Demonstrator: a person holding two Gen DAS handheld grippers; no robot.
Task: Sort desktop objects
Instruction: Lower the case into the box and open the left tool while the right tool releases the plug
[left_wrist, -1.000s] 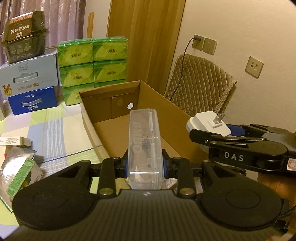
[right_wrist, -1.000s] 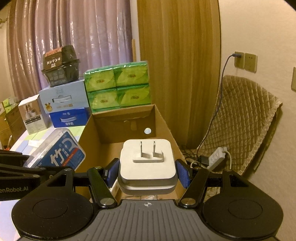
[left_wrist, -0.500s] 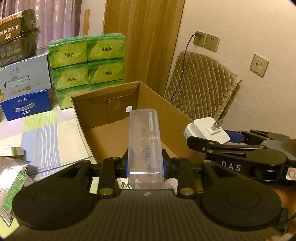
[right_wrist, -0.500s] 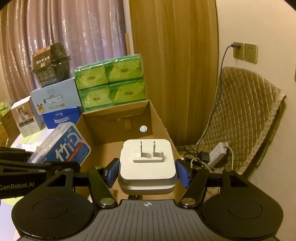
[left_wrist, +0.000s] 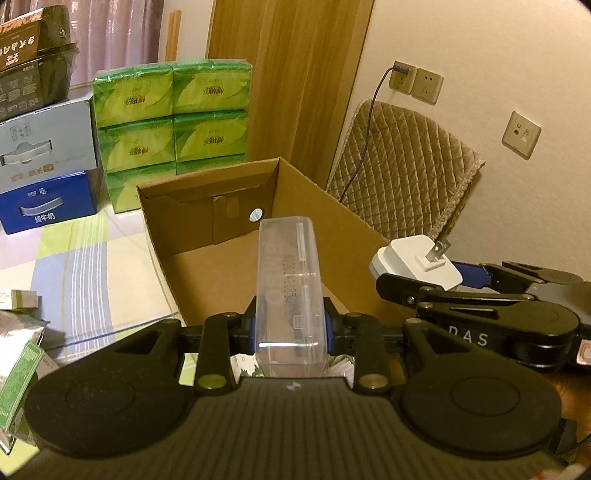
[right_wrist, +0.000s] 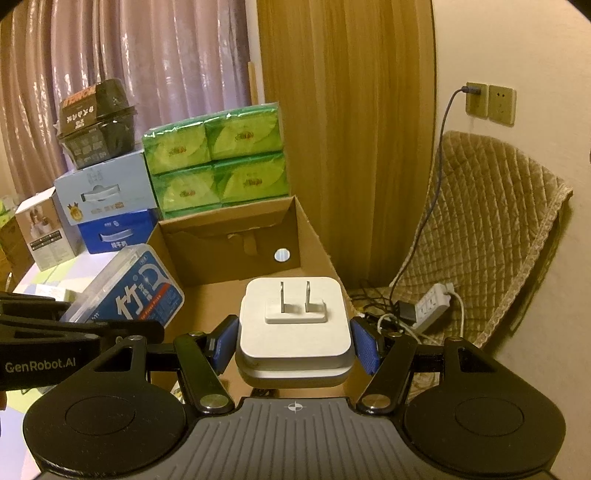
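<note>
My left gripper (left_wrist: 291, 325) is shut on a clear plastic box (left_wrist: 290, 291), whose blue label shows in the right wrist view (right_wrist: 144, 291). My right gripper (right_wrist: 295, 341) is shut on a white plug adapter (right_wrist: 293, 317) with two metal prongs pointing up; the adapter also appears at the right of the left wrist view (left_wrist: 417, 264). Both held things hover above the near end of an open cardboard box (left_wrist: 207, 192) (right_wrist: 229, 229), the adapter to the right of the clear box. The cardboard box's brown floor looks bare where it shows.
Stacked green tissue packs (left_wrist: 170, 114), blue and grey cartons (left_wrist: 44, 173) and a dark package (right_wrist: 96, 122) stand behind the cardboard box. Packets (left_wrist: 18, 354) lie on the striped tablecloth at left. A quilted chair (right_wrist: 491, 221), wall sockets and a power strip (right_wrist: 432, 306) are at right.
Both grippers have moved forward toward the cardboard box, keeping hold of the clear box and the adapter. The box opening looms larger and lies more directly beneath them.
</note>
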